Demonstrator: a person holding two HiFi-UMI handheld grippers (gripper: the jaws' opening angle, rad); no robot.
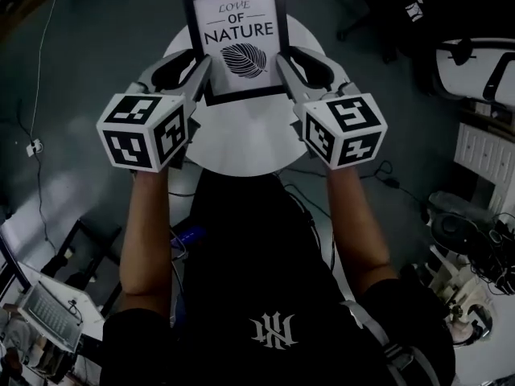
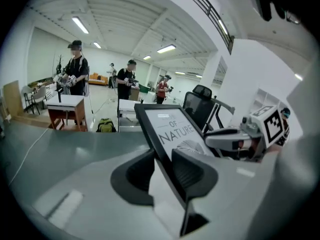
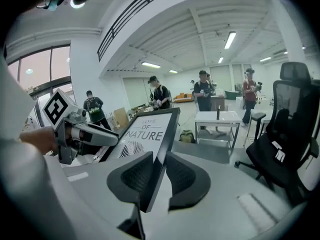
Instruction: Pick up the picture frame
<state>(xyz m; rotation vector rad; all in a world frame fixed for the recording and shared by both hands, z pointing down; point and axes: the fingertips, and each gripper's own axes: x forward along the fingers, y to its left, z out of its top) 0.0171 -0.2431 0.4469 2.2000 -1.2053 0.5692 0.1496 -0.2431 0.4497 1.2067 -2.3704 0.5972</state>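
The picture frame (image 1: 237, 43) has a thin black edge all round and a white page inside. The page says "LOVE OF NATURE" in dark letters. Under the words is a drawing of a dark leaf (image 1: 244, 59). The frame is taller than it is wide, and its top leans away from the person.

It is up in the air, held between the two tools. In the head view it sits over the far part of a round white surface (image 1: 241, 143), and its top sticks out past the rim.

The left tool (image 2: 167, 170) has its two dark pads pressed on the left side of the frame, low down, one pad on the front and one on the back. The right tool (image 3: 157, 178) grips the right side of the frame the same way, also low down. Both tools are partly closed, with only the thin frame edge between the pads.

The person's bare arms reach out to the tools from a black shirt (image 1: 265, 296). The floor (image 1: 96, 47) round the surface is dark grey.

Farther off in the big bright room stand some people (image 3: 202, 94), a white table (image 3: 217, 118) and a black chair (image 3: 285, 134).
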